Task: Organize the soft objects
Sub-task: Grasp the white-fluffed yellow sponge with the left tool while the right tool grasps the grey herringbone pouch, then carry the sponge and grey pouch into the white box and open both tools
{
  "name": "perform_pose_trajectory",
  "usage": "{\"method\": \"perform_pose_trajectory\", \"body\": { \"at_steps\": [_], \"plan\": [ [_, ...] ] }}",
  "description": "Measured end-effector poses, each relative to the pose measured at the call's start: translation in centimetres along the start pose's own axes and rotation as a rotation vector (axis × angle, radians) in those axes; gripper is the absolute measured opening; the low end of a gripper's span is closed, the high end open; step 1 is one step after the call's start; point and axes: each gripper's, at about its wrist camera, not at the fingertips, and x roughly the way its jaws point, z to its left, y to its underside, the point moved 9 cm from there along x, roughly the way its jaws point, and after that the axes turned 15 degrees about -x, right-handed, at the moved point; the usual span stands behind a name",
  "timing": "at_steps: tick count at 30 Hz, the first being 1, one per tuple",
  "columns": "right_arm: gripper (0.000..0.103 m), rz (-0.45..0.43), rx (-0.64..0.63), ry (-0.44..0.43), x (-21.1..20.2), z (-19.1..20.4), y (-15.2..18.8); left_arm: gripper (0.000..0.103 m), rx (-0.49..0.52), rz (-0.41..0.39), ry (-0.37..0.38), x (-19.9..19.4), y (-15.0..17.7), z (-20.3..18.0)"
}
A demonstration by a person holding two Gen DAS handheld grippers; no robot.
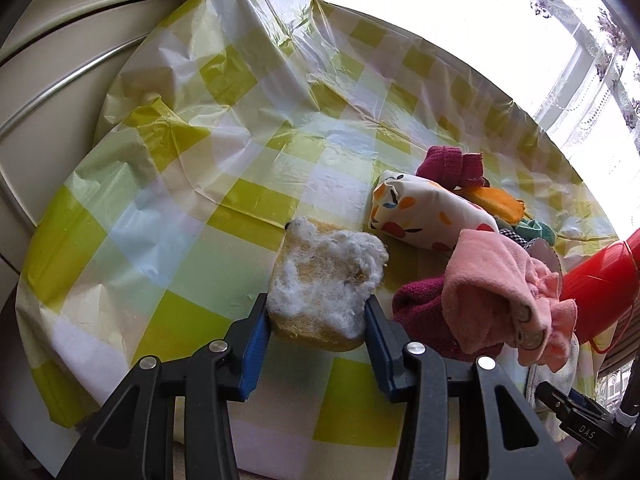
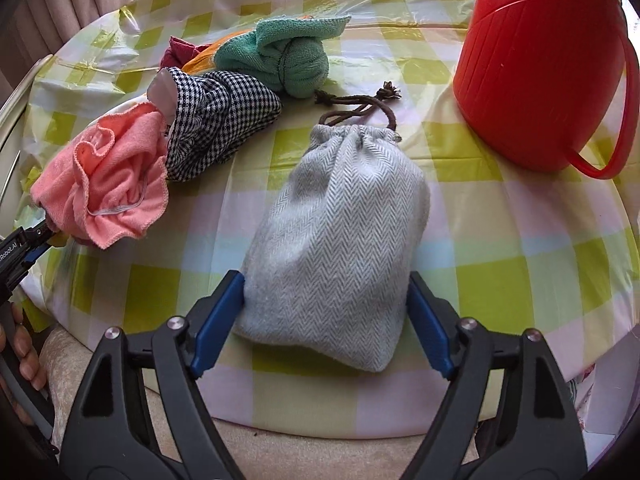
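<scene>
My left gripper (image 1: pixel 316 312) is shut on a yellow sponge (image 1: pixel 320 280) with white fluff on top, held just above the checked tablecloth (image 1: pixel 192 200). In the right wrist view a grey herringbone drawstring pouch (image 2: pixel 336 224) lies flat on the cloth. My right gripper (image 2: pixel 326 280) stands open around its lower half, the blue pads at its sides without squeezing it. A pile of soft things lies beside both: a pink cloth (image 2: pixel 108 184), a gingham pouch (image 2: pixel 216 120), a teal cloth (image 2: pixel 288 56), a fruit-print pouch (image 1: pixel 424 212) and maroon knitwear (image 1: pixel 416 304).
A red plastic bucket (image 2: pixel 540 64) with a handle stands at the back right of the table. White furniture (image 1: pixel 60 80) borders the far left edge, and a bright window (image 1: pixel 520 40) lies behind. A hand (image 2: pixel 20 348) holds the left gripper's handle at the table's front edge.
</scene>
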Motion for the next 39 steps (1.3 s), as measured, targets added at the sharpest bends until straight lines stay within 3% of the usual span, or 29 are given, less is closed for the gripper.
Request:
{"method": "perform_pose_trajectory", "body": {
  "at_steps": [11,12,13,17,20,25,39],
  "plan": [
    [0.091,-0.012,0.004,0.019,0.9,-0.3,-1.7,0.046,-0.013,-0.021,0.023,-3.7,2.7,0.6],
    [0.088,-0.007,-0.001,0.026,1.1,-0.2,-1.7,0.046,-0.005,-0.023,0.025,-4.1,3.0,0.5],
    [0.077,0.000,-0.004,0.018,1.3,-0.1,-1.5,0.046,0.001,-0.025,0.029,-4.4,3.4,0.4],
    [0.065,-0.018,-0.024,0.009,0.7,0.2,-1.0,0.046,0.029,-0.024,0.045,-5.7,5.0,-0.5],
    [0.057,-0.034,-0.024,-0.007,-0.5,0.1,0.3,0.046,0.062,-0.020,0.061,-6.5,6.3,-1.5],
    [0.052,-0.056,-0.005,-0.024,-2.5,-0.8,2.7,0.046,0.126,-0.015,0.092,-7.7,8.3,-3.6],
    [0.049,-0.120,0.068,0.016,-10.0,-7.1,9.7,0.046,0.303,0.043,0.205,-10.4,14.9,-11.3]
  ]
}}
